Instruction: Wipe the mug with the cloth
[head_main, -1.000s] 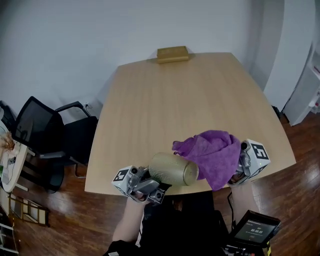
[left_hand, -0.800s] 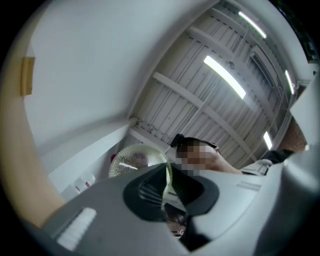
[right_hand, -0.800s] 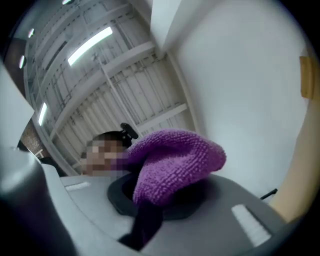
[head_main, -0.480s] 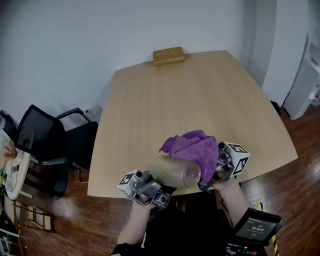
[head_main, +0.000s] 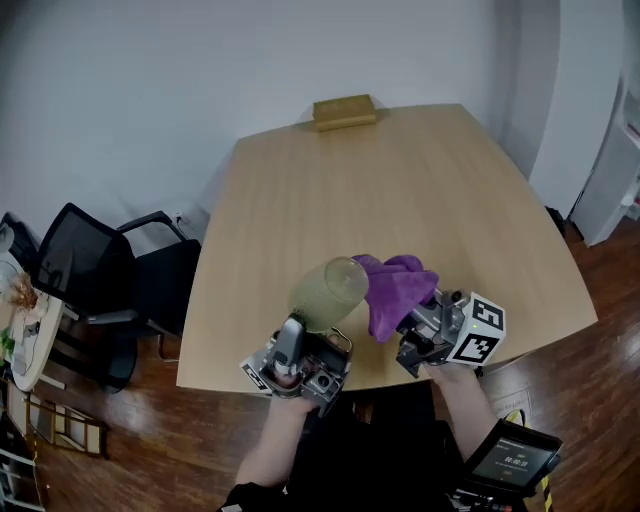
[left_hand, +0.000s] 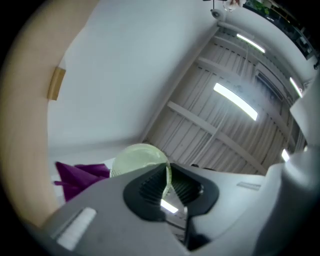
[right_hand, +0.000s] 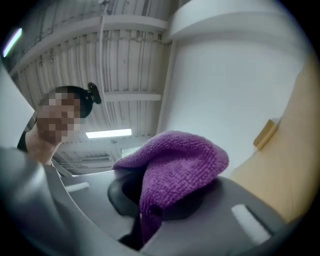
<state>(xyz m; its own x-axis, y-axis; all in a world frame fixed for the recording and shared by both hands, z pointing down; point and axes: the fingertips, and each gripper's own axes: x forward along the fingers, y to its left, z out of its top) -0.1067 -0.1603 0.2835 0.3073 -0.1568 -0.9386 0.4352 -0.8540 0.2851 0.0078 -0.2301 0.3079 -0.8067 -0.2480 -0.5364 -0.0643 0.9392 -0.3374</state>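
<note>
Since the frame a second before, the mug (head_main: 328, 290) had swung from lying on its side to standing tipped upward. The right gripper (head_main: 415, 320) had come down and in toward it, so that the cloth (head_main: 395, 290), earlier spread wide off to the right, was now bunched against the mug.

Nearest the person, a small device with a lit screen (head_main: 510, 460) sat at the lower right, above the dark wood floor (head_main: 590, 400). The left gripper (head_main: 297, 328) was held just off the table's near edge, pointing steeply up. Its jaws were almost together, clamped on the thin wall of the pale green mug at its rim, as the left gripper view showed (left_hand: 167, 187). The mug (left_hand: 140, 157) rose above the jaws with the purple cloth (left_hand: 80, 175) just to its left.

The right gripper's jaws (right_hand: 150, 200) were closed on a fold of the cloth (right_hand: 175, 160), which mounded over them. In the head view the cloth met the mug's upper rim on its right side.

Beyond them stretched the bare light wood table (head_main: 400, 190). A flat tan box (head_main: 344, 110) lay at its far edge against the white wall (head_main: 200, 70). A black office chair (head_main: 90, 270) stood to the table's left.
</note>
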